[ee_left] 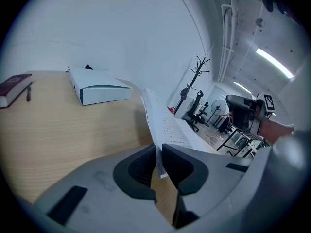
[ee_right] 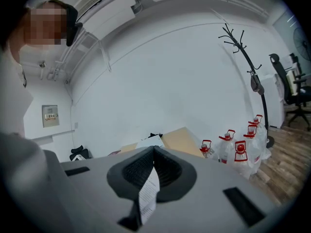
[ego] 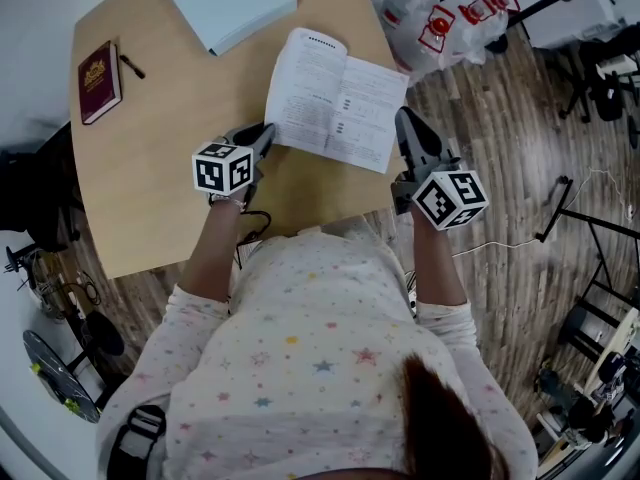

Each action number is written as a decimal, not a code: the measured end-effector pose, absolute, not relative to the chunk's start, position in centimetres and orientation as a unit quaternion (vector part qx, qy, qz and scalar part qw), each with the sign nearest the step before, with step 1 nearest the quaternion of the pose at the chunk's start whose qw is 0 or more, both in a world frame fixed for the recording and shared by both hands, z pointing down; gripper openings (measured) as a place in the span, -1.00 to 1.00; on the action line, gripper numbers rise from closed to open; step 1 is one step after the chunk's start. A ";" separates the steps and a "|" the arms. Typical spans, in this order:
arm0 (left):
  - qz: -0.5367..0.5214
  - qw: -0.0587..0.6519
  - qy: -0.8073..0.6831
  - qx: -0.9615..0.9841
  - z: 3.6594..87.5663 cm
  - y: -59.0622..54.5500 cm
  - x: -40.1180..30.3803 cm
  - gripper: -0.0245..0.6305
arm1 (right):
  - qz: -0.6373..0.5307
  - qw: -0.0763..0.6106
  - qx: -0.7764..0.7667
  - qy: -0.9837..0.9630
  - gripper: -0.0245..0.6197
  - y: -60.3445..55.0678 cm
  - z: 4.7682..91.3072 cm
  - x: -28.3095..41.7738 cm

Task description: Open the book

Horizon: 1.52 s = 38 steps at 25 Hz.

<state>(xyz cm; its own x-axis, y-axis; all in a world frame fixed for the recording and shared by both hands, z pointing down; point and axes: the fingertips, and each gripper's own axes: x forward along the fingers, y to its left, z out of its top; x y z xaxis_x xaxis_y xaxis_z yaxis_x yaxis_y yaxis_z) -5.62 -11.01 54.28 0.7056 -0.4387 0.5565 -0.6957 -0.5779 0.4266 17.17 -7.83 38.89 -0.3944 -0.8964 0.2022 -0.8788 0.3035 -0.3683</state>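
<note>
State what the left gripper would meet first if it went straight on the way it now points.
The open white paper book, already pinched in the jaws of the left gripper: it would probably just push deeper into those pages.

Seen from above, the person's left forearm [ego: 205, 258] and right forearm [ego: 437, 263] reached forward side by side, bare below pale, star-patterned sleeves [ego: 300, 368]. Each arm ended in a grey two-jaw gripper topped by a marker cube [ego: 222, 168]. The left gripper [ego: 268, 133] pointed forward and slightly inward, tilted downward, with its jaws pinched together on the edge of a book [ego: 335, 98] page. The right gripper [ego: 404, 118], well apart from the left, was held nearer level, and its jaws were likewise closed tight on a thin page edge.
</note>
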 end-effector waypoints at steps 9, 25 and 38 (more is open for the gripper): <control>0.204 0.318 -0.357 0.854 54.6 -11.8 -7.1 -0.79 | -0.209 0.019 -0.536 0.818 -0.92 -8.6 38.5 16.3; 0.215 0.307 -0.389 0.842 55.3 -12.5 -9.1 -0.78 | -0.204 0.021 -0.531 0.822 -0.92 -9.7 38.1 15.2; 0.254 0.319 -0.391 0.825 58.1 -13.4 -9.9 -0.77 | -0.210 0.014 -0.539 0.816 -0.92 -9.5 38.8 15.5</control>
<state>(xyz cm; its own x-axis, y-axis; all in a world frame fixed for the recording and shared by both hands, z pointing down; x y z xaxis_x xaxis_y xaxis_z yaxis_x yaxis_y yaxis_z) -9.86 -13.40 58.08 0.5657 -0.4833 0.6681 -0.8070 -0.4911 0.3280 15.49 -9.45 38.77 -0.4187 -0.8849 0.2041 -0.8733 0.3306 -0.3579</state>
